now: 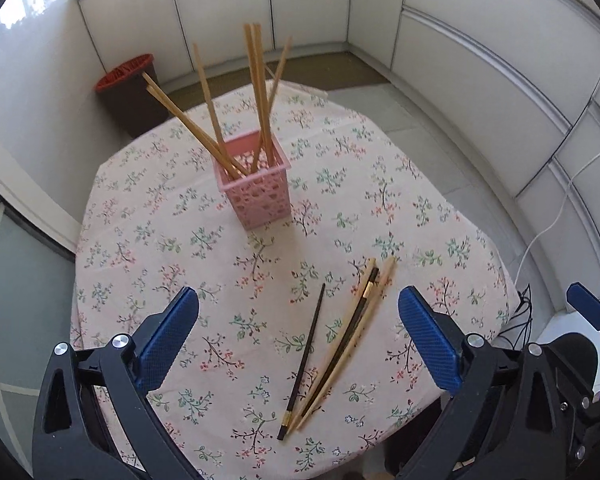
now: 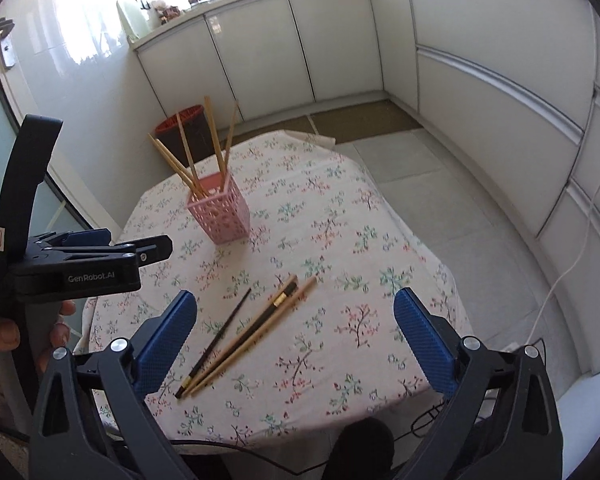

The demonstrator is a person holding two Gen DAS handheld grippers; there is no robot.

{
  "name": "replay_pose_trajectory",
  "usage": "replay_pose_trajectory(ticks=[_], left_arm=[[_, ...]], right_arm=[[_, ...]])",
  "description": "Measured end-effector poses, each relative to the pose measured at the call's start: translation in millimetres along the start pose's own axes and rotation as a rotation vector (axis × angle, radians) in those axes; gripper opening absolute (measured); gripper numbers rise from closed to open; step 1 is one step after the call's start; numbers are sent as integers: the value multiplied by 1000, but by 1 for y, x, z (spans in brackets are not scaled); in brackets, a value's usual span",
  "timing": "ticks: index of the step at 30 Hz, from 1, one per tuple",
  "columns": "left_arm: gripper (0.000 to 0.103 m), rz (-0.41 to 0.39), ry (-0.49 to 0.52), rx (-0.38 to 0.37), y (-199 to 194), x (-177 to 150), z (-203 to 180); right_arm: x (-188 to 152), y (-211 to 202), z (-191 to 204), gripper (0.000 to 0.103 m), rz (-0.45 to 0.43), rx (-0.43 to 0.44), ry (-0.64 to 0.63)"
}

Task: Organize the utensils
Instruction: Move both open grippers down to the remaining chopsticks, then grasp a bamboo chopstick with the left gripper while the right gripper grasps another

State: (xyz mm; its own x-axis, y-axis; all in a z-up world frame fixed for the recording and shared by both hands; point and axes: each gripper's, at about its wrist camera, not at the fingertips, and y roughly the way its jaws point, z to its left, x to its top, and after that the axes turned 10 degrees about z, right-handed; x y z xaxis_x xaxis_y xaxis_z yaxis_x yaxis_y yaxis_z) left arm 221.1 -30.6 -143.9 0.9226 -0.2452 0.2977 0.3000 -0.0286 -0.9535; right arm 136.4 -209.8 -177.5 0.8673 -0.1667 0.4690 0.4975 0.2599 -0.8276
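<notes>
The bench (image 1: 148, 240) carries a pink holder (image 1: 256, 184) already stocked with bamboo chopsticks (image 1: 220, 120). Four loose chopsticks (image 1: 340, 344) lie near the holder on its camera side, not yet stowed. Left claw (image 1: 298, 344) and right claw (image 2: 296, 344): both spread, empty.

Colours and patterns as observed

A pink perforated holder (image 1: 256, 184) with tan chopsticks (image 1: 256, 92); a cream tablecloth (image 1: 180, 240) printed with red-and-green sprigs; black gold-banded chopsticks (image 1: 304, 364) beside pale ones (image 1: 374, 304); blue textured pads (image 1: 168, 340) are noted.
</notes>
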Motion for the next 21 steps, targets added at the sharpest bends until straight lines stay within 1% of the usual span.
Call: replay_pose_trajectory(ticks=[3, 7, 10, 14, 17, 19, 20, 21], left_arm=[[96, 104, -3, -22, 38, 7, -2], [96, 207, -31, -100, 78, 13, -2], [96, 243, -28, -147, 96, 18, -8], [92, 257, -10, -160, 111, 26, -19], [85, 262, 10, -161, 119, 31, -28], [75, 258, 31, -139, 124, 34, -34], [72, 259, 35, -126, 127, 36, -35], [65, 266, 35, -117, 130, 38, -36]], right_arm=[[-11, 20, -16, 96, 95, 16, 66], [-20, 40, -33, 96, 183, 30, 137], [-21, 47, -40, 96, 218, 32, 163], [-24, 50, -45, 96, 242, 26, 181], [-25, 52, -48, 96, 257, 23, 188], [-26, 53, -48, 96, 263, 19, 186], [-27, 53, -49, 96, 265, 16, 185], [-27, 54, -50, 96, 268, 14, 185]])
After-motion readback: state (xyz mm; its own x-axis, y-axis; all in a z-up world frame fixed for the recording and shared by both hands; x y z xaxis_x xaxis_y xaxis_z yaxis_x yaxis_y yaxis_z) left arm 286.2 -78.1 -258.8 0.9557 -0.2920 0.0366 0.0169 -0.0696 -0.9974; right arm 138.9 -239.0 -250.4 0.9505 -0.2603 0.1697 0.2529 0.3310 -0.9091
